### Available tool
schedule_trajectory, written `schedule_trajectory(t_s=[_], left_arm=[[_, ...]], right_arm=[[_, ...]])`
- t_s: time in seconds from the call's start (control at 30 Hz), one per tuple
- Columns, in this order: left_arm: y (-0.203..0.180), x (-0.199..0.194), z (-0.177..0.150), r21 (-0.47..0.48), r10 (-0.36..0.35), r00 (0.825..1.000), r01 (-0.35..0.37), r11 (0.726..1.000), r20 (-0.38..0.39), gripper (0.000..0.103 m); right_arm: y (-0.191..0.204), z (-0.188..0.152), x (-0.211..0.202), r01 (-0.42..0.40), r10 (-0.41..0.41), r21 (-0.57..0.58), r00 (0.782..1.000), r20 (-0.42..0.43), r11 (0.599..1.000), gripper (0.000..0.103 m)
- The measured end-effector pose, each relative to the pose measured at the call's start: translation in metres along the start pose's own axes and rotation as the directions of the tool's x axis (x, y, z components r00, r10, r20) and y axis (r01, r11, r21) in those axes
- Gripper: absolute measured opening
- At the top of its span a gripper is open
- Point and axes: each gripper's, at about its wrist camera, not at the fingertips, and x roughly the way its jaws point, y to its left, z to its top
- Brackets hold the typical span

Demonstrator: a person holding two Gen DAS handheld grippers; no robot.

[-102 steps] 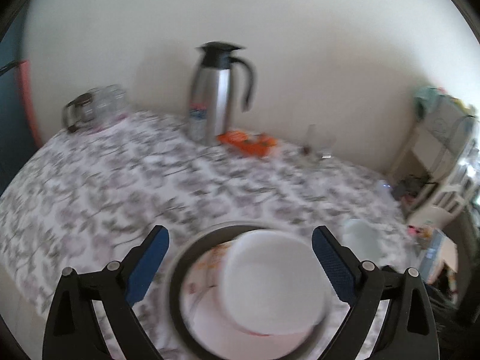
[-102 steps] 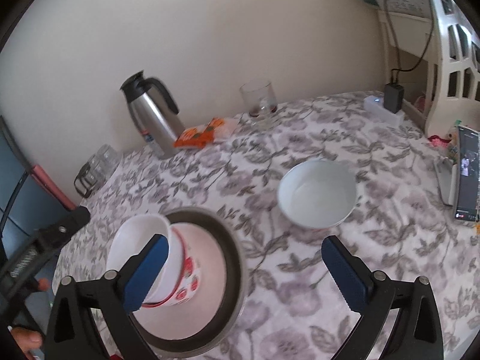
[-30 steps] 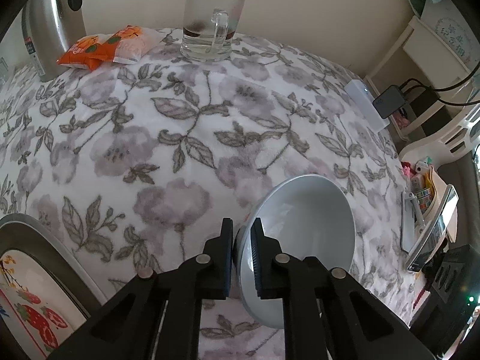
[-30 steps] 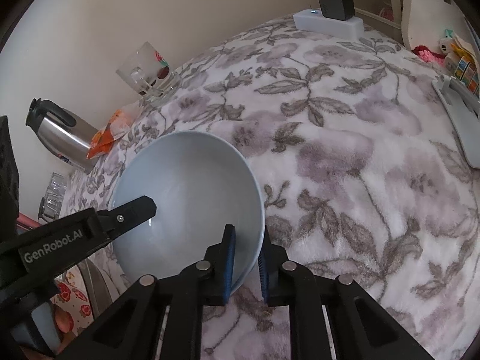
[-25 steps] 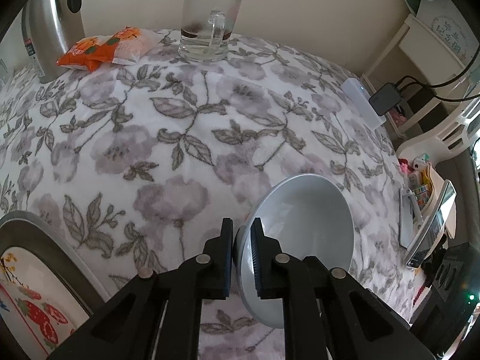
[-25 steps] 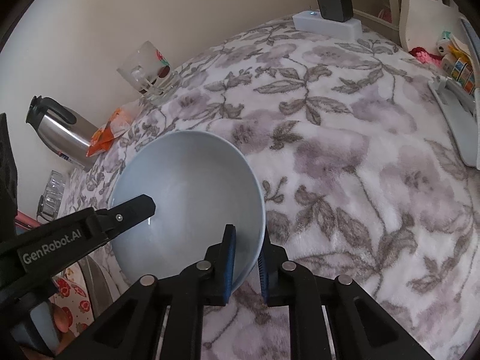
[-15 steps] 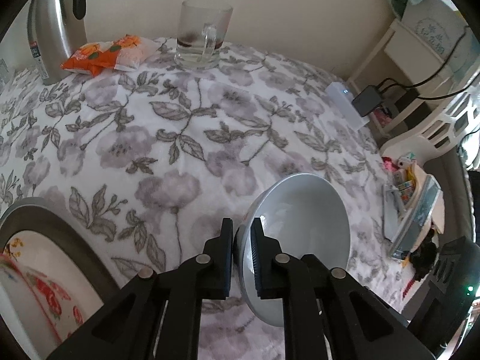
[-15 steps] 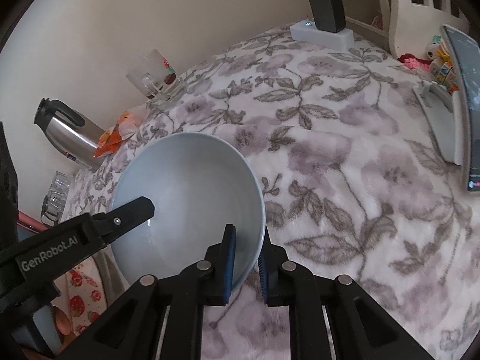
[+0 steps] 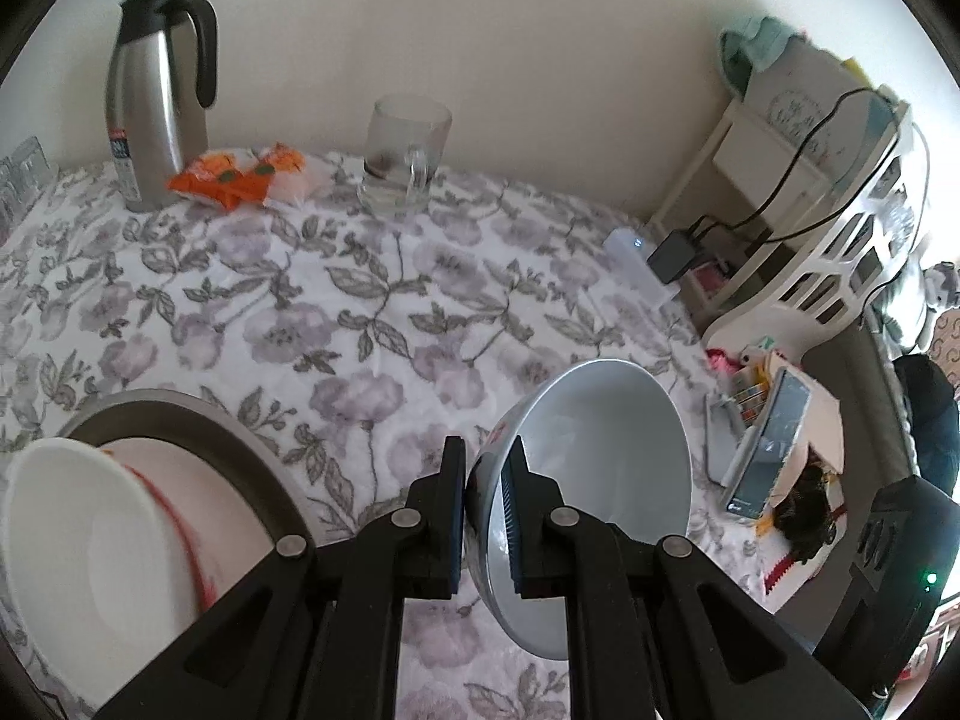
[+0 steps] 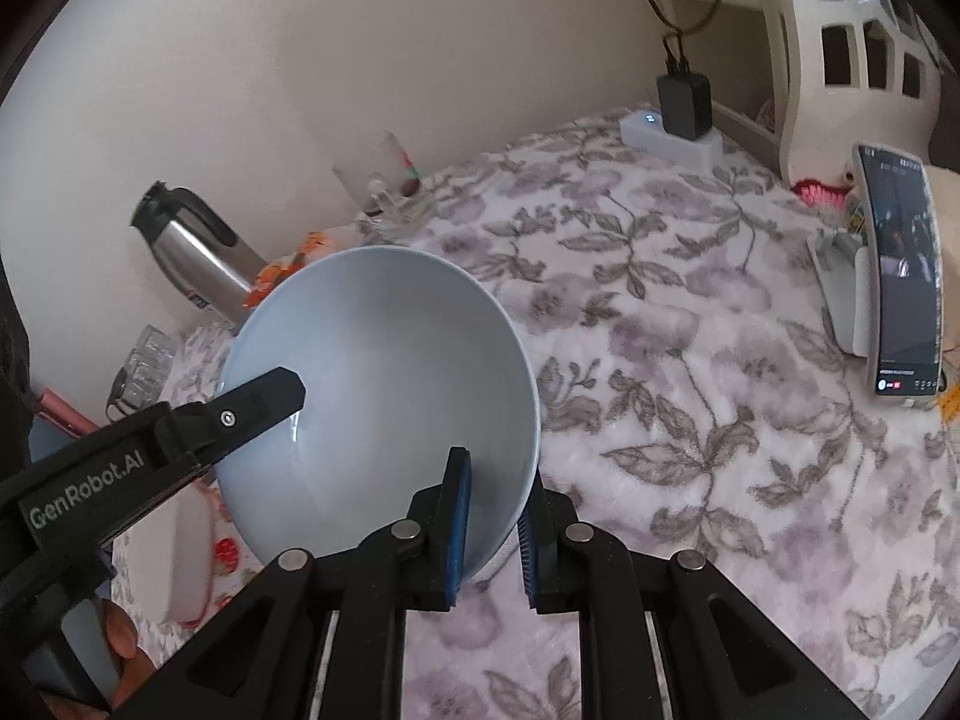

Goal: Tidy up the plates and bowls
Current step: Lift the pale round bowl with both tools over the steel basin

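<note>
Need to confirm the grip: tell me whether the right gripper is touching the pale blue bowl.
Touching. The right wrist view shows the right gripper with its jaws closed on the rim of the pale blue bowl, one inside and one outside.

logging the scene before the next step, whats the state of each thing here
pale blue bowl: empty, tilted, rim pinched on two sides
left tongs: shut on the pale blue bowl
right tongs: shut on the pale blue bowl
white bowl: empty, tilted, on the plate
plate: flat on the table
glass mug: upright, dark dregs at the bottom
steel jug: upright, lid on
phone: propped up, screen lit
</note>
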Motion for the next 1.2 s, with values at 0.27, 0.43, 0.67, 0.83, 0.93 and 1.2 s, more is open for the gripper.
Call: schedule_trajectory(t_s=[0.27,0.43,0.67,0.83,0.93,1.2], left_arm=[[0.015,-0.043,-0.007,-0.019,-0.011,0.997,0.012,1.0,0.072,0.012],[0.029,-0.062,-0.013,-0.046,-0.011,0.995,0.016,0.999,0.101,0.012],[0.056,-0.083,-0.023,-0.096,-0.015,0.991,0.028,0.995,0.131,0.012],[0.07,-0.097,-0.027,-0.12,-0.009,0.988,0.028,0.992,0.152,0.012],[0.08,-0.104,-0.029,-0.142,-0.011,0.987,0.035,0.989,0.162,0.012],[0.107,-0.119,-0.036,-0.186,-0.001,0.983,0.035,0.982,0.182,0.012]], right_arm=[[0.029,-0.007,-0.023,-0.022,0.023,-0.049,0.999,0.024,0.999,0.016],[0.049,-0.014,-0.031,-0.032,0.034,-0.086,0.999,0.023,0.996,0.016],[0.075,-0.024,-0.035,-0.045,0.047,-0.131,0.999,0.011,0.99,0.016],[0.094,-0.031,-0.036,-0.056,0.057,-0.161,0.998,0.001,0.985,0.016],[0.104,-0.035,-0.036,-0.062,0.062,-0.177,0.998,-0.005,0.982,0.016],[0.129,-0.046,-0.032,-0.068,0.064,-0.22,0.998,-0.025,0.973,0.016]])
